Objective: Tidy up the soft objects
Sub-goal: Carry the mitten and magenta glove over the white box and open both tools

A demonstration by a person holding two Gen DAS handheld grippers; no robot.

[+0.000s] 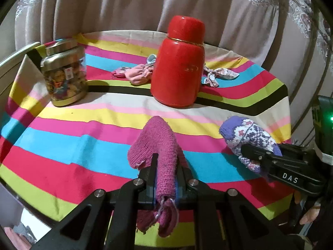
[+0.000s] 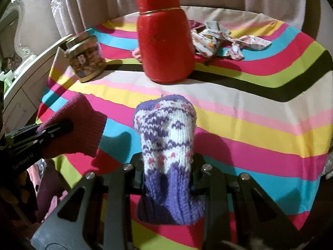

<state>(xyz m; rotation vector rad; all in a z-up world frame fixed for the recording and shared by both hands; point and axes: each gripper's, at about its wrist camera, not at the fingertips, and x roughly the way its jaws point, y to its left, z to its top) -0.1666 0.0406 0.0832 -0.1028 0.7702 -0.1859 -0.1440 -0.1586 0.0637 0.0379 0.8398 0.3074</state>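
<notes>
My left gripper (image 1: 165, 162) is shut on a magenta knitted sock (image 1: 160, 145) and holds it above the striped cloth; it also shows in the right wrist view (image 2: 79, 125) at the left. My right gripper (image 2: 166, 160) is shut on a purple-and-white knitted sock (image 2: 166, 133), also seen in the left wrist view (image 1: 247, 137) at the right. A pink soft item (image 1: 138, 74) lies behind the red flask. A patterned white fabric piece (image 2: 220, 39) lies at the back right.
A red flask (image 1: 179, 62) stands mid-table on the striped tablecloth (image 1: 72, 137). A clear jar with a metal lid (image 1: 63, 73) stands at the back left. Curtains (image 1: 124, 6) hang behind the round table. White furniture (image 2: 18, 41) is at the left.
</notes>
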